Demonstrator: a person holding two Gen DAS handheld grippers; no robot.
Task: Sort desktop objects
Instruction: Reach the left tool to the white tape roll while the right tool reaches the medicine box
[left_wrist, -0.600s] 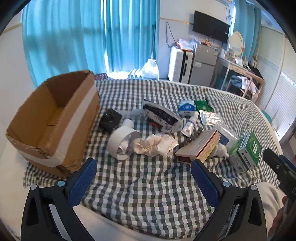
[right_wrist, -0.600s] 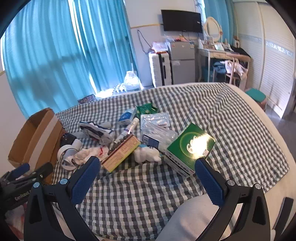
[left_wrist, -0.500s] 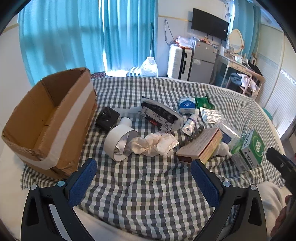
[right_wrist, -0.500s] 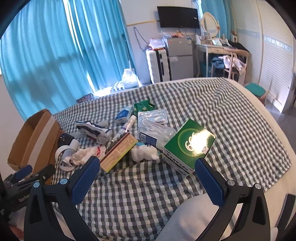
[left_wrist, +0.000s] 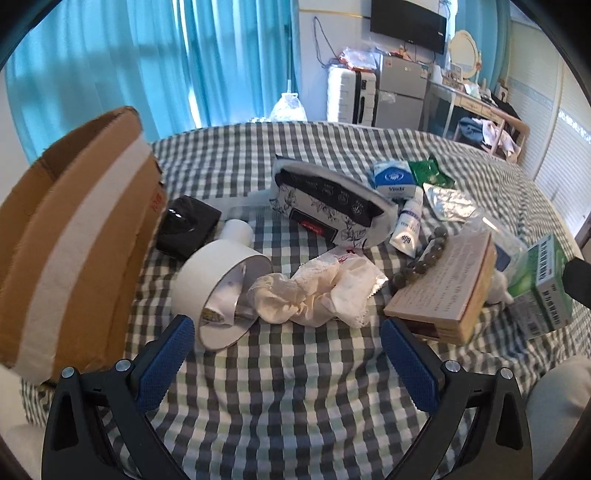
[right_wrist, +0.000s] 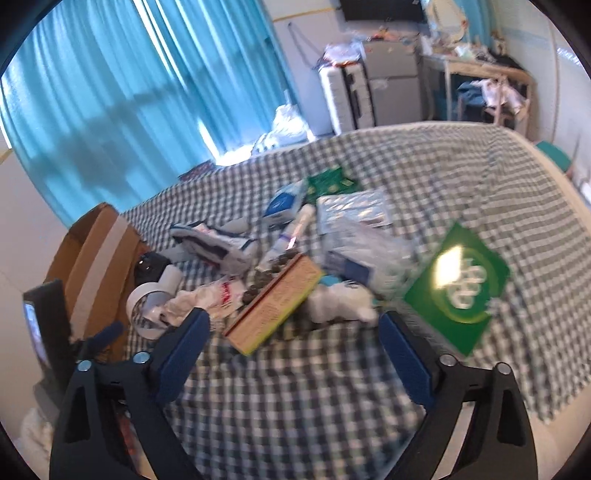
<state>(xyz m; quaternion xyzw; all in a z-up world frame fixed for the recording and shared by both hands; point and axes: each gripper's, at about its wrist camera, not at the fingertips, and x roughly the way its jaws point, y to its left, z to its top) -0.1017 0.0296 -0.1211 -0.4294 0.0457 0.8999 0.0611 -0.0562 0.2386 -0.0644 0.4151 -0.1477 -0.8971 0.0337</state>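
Both grippers hang above the near edge of the checked cloth (left_wrist: 295, 387), tilted down toward the pile, nothing picked up yet. Left gripper (left_wrist: 282, 345): fingers spread wide, nothing btwn them. Right gripper (right_wrist: 293, 339): fingers also wide, empty; that view is blurred, so detail there is poor.

Stuff to sort sits mid-cloth, packed tight. Cardboard box (left_wrist: 70, 236) stands at the left edge, open, prob. the drop spot. Just beside it: tape roll (left_wrist: 218, 291) lying on its side, touching a crumpled white wrapper (left_wrist: 317, 291). Behind those, a black pouch (left_wrist: 186, 227) and a patterned tissue pack (left_wrist: 332, 208). Further right: small tube (left_wrist: 408, 227), bead string (left_wrist: 421, 254), tan book-like box (left_wrist: 447, 291), green carton (left_wrist: 543, 288), w/ a clear plastic bag behind.

Risks as I see them:
- Tape roll can roll off if only one finger catches its rim; it also leans on the wrapper, so lifting one prob. drags the other.
- Wrapper is soft and light, may slip out or snag the beads.
- Beads lie against the tan box; a grab at that box could scatter them.
- Left gripper is near the cardboard wall; swinging in could knock it.
- Cloth is loose over a soft surface, so a low pinch may bunch it up and shift the whole pile.
- The two grippers work close together, could bump.
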